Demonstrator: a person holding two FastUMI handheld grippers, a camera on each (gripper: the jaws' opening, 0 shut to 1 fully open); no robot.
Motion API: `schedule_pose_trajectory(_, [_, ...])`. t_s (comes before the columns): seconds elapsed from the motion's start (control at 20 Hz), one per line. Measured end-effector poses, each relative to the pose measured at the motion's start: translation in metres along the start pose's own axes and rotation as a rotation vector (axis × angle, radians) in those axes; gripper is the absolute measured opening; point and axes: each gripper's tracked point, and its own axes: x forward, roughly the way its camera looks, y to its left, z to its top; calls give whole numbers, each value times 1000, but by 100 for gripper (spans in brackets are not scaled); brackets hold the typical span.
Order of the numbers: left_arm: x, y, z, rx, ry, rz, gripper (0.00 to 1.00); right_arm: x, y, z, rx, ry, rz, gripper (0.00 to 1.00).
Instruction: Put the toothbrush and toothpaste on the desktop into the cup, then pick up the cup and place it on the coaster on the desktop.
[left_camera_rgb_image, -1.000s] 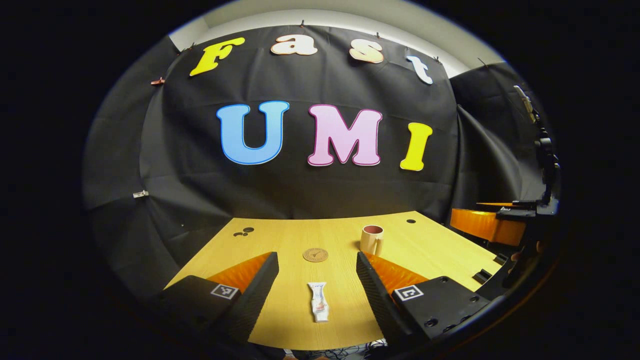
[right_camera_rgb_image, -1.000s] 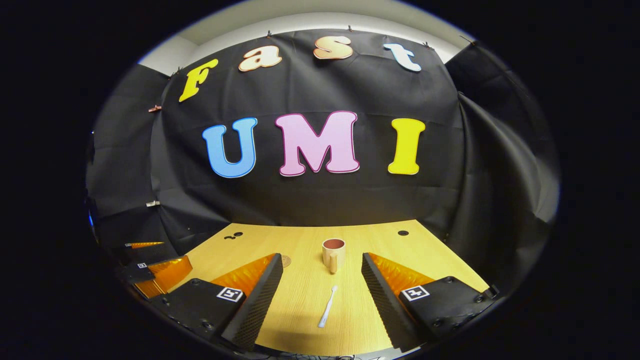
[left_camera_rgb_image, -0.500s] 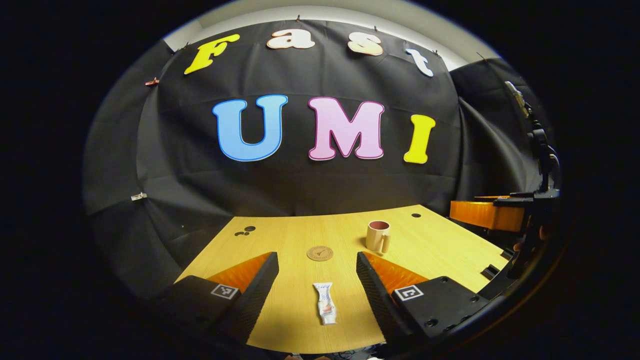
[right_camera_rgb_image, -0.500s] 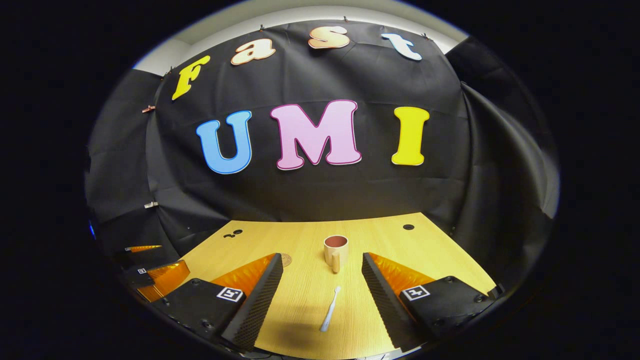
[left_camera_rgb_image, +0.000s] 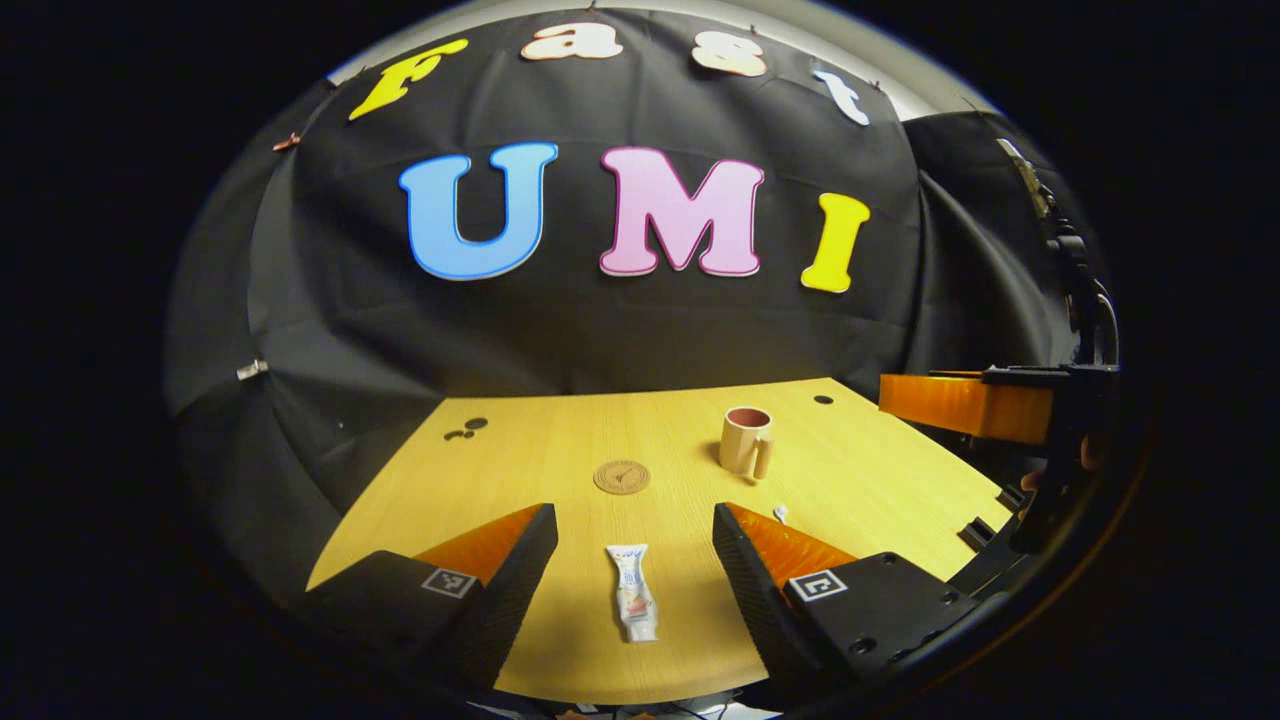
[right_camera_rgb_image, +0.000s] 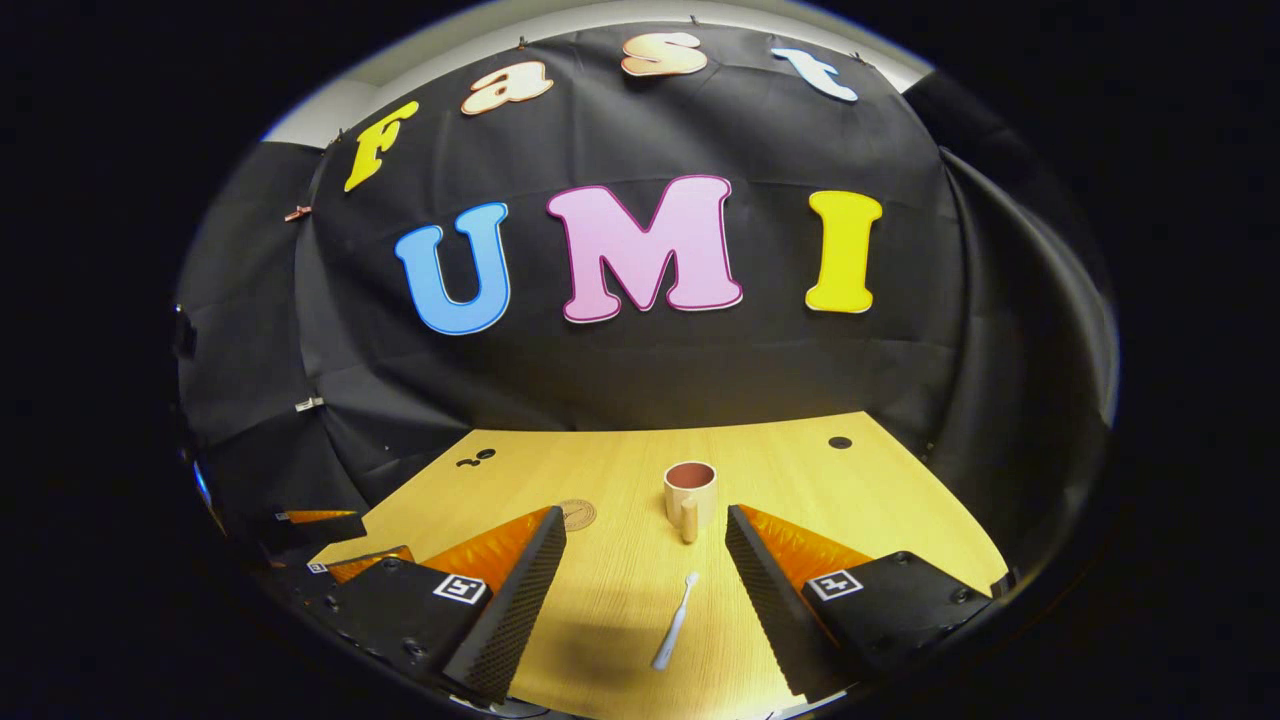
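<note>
A white toothpaste tube (left_camera_rgb_image: 632, 605) lies on the wooden desk between the fingers of my open left gripper (left_camera_rgb_image: 634, 545), which hovers above it. Beyond it lie a round cork coaster (left_camera_rgb_image: 621, 476) and a beige cup (left_camera_rgb_image: 745, 442) with a pink inside. In the right gripper view, a white toothbrush (right_camera_rgb_image: 675, 621) lies on the desk between the fingers of my open right gripper (right_camera_rgb_image: 646, 545). The cup (right_camera_rgb_image: 689, 491) stands upright just past it, handle toward me, and the coaster (right_camera_rgb_image: 577, 514) peeks out past the left finger.
The desk (left_camera_rgb_image: 520, 470) has small dark holes near its far corners (left_camera_rgb_image: 822, 399). The other gripper's orange fingers (left_camera_rgb_image: 965, 405) show at the right edge of the left gripper view. The left gripper (right_camera_rgb_image: 335, 545) shows low at the left of the right gripper view.
Both grippers have moved forward over the desk and tilted down. The toothpaste and toothbrush now sit further in between the fingers. Nothing on the desk has moved.
</note>
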Motion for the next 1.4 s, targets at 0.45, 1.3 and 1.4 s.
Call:
schedule_pose_trajectory(0.45, [65,18,-99,-60,314,49,98,43,-21,-9,-5,80,47,99])
schedule_pose_trajectory(1.3, [136,20,-181,-72,659,85,81,84,-50,-77,54,321,107,98])
schedule_pose_trajectory(1.4, [136,19,-184,-47,685,78,76,81,-52,-93,59,376,109,99])
